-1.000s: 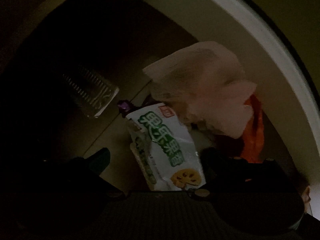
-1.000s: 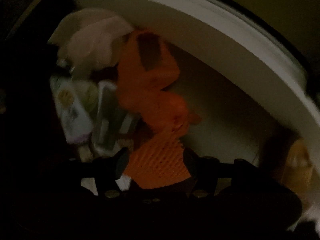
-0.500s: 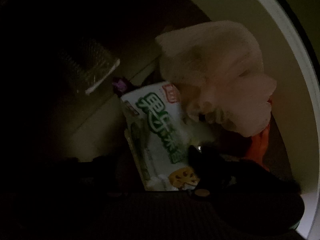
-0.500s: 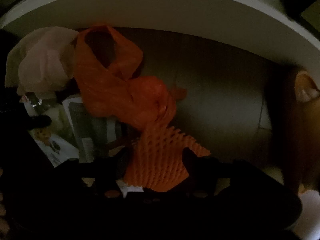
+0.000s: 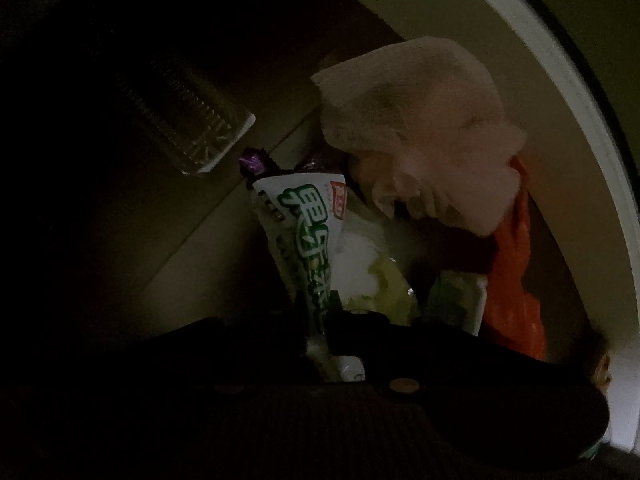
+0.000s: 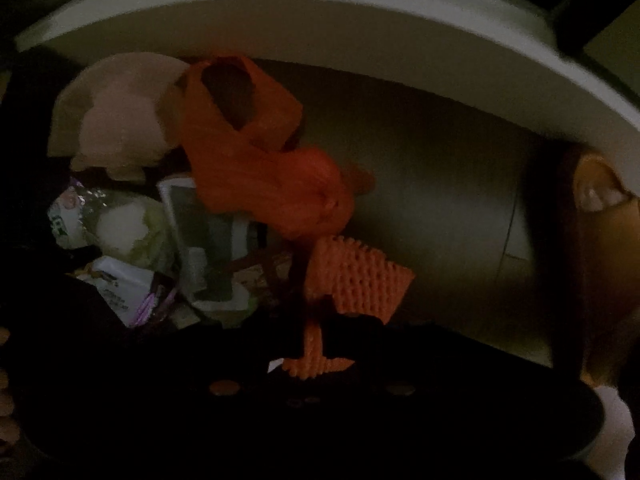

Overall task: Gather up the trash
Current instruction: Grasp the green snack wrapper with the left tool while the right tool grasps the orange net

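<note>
In dim light, my left gripper (image 5: 318, 320) is shut on the lower end of a green-and-white snack packet (image 5: 304, 232), which stands up from between its fingers. A crumpled pale tissue (image 5: 416, 136) lies just beyond the packet. In the right wrist view, the jaws of my right gripper (image 6: 314, 320) are closing, and an orange foam net (image 6: 356, 276) is squeezed thin between them. An orange plastic bag (image 6: 248, 152) lies against the net's far side. The tissue (image 6: 116, 120) is to the left of the bag.
A white curved rim (image 5: 580, 92) (image 6: 320, 12) arcs around the far side of the pile. A clear ribbed plastic container (image 5: 188, 120) and a purple wrapper (image 5: 254, 160) lie at the left. Several wrappers (image 6: 120, 280) lie among the trash. Part of a person's hand or foot (image 6: 600, 216) shows at the right.
Both grippers went from open to shut. The left one closed on the snack packet, which now stands creased. The right one closed on the foam net and rolled a little.
</note>
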Demonstrator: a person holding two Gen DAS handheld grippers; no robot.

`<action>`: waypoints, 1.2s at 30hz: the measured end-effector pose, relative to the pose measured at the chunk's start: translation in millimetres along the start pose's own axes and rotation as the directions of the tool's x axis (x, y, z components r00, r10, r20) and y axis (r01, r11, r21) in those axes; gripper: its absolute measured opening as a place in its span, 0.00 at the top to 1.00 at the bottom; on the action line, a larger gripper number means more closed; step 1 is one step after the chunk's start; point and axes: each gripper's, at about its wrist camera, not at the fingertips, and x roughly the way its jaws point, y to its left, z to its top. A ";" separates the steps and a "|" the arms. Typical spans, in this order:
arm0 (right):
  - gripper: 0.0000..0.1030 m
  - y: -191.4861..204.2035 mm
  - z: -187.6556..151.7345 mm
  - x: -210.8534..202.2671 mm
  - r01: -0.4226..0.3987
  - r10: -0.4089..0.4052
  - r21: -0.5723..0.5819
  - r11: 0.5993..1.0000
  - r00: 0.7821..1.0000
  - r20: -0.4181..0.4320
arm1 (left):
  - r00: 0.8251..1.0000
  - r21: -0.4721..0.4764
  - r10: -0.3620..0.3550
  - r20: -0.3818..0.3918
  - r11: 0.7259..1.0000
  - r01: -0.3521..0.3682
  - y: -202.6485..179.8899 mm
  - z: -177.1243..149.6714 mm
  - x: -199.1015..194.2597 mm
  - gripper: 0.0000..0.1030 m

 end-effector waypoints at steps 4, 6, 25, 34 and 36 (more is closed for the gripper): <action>0.94 9.2 -1.3 -20.7 -0.024 0.026 -0.056 0.998 0.999 0.033 | 1.000 0.017 0.022 0.016 1.000 -0.022 2.8 -9.3 -16.1 0.93; 0.94 16.1 -1.4 -30.1 -0.029 0.034 -0.096 0.995 0.998 0.057 | 0.999 0.027 0.030 0.034 0.999 -0.031 4.0 -18.3 -28.2 0.93; 0.95 91.5 8.9 -118.5 -0.154 0.232 -0.393 0.907 0.960 0.159 | 0.991 0.051 -0.026 0.135 0.999 0.019 23.3 -42.4 -126.0 0.93; 0.95 123.4 -12.1 -217.3 -0.164 0.320 -0.535 0.829 0.923 0.213 | 0.954 0.025 -0.115 0.276 0.993 0.112 27.5 -57.4 -232.8 0.93; 0.95 132.4 -18.1 -245.6 -0.154 0.334 -0.572 0.806 0.915 0.224 | 0.941 0.026 -0.135 0.310 0.991 0.134 28.1 -62.4 -261.6 0.93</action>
